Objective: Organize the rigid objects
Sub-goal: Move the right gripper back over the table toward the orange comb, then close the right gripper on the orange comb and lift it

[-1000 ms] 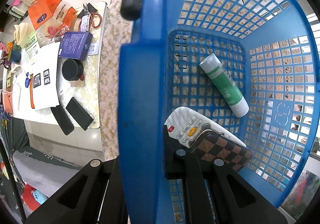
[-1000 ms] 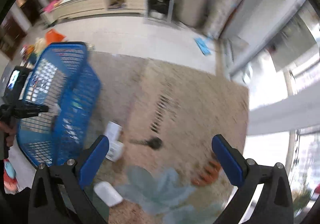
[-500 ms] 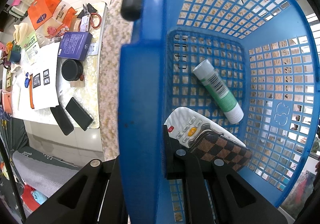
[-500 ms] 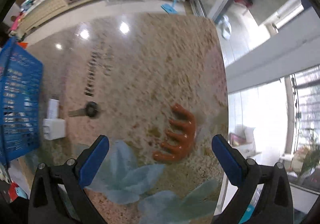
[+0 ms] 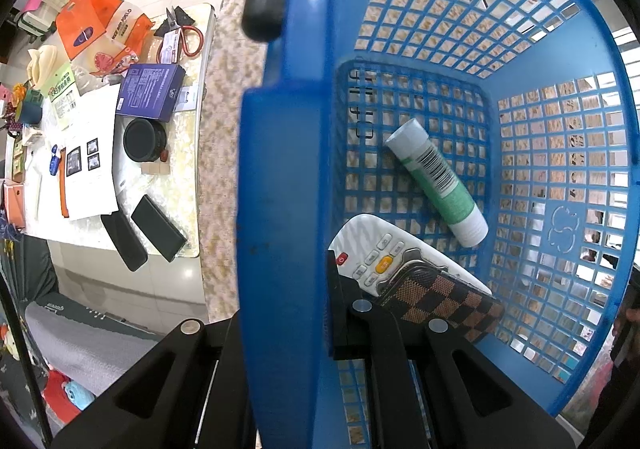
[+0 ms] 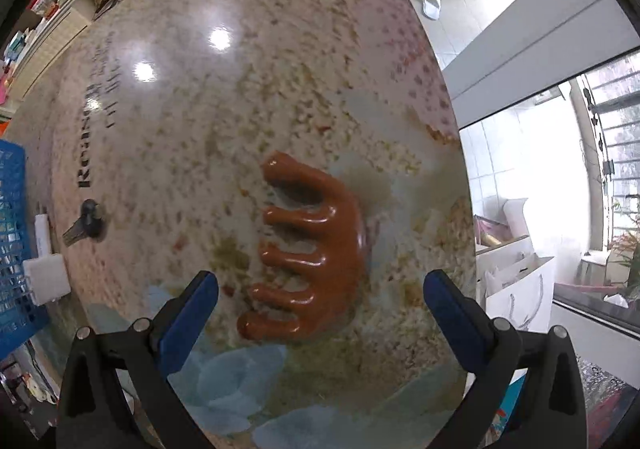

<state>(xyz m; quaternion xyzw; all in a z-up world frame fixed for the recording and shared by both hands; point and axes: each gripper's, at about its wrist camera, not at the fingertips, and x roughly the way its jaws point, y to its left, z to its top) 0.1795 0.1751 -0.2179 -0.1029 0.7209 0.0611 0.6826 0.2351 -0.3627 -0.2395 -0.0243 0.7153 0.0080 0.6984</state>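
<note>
Left hand-held gripper (image 5: 288,289): clamped on basket (image 5: 560,177) wall | right hand-held gripper (image 6: 320,309): jaws wide, empty, above comb (image 6: 308,249) | comb: flat on table (image 6: 248,97), long axis up-down in view, teeth pointing left

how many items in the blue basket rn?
3. Green-and-white tube lies mid-floor; white remote sits near the clamped wall; checkered brown case lies on the remote. The left claw hides part of the basket, so more possible.
</note>
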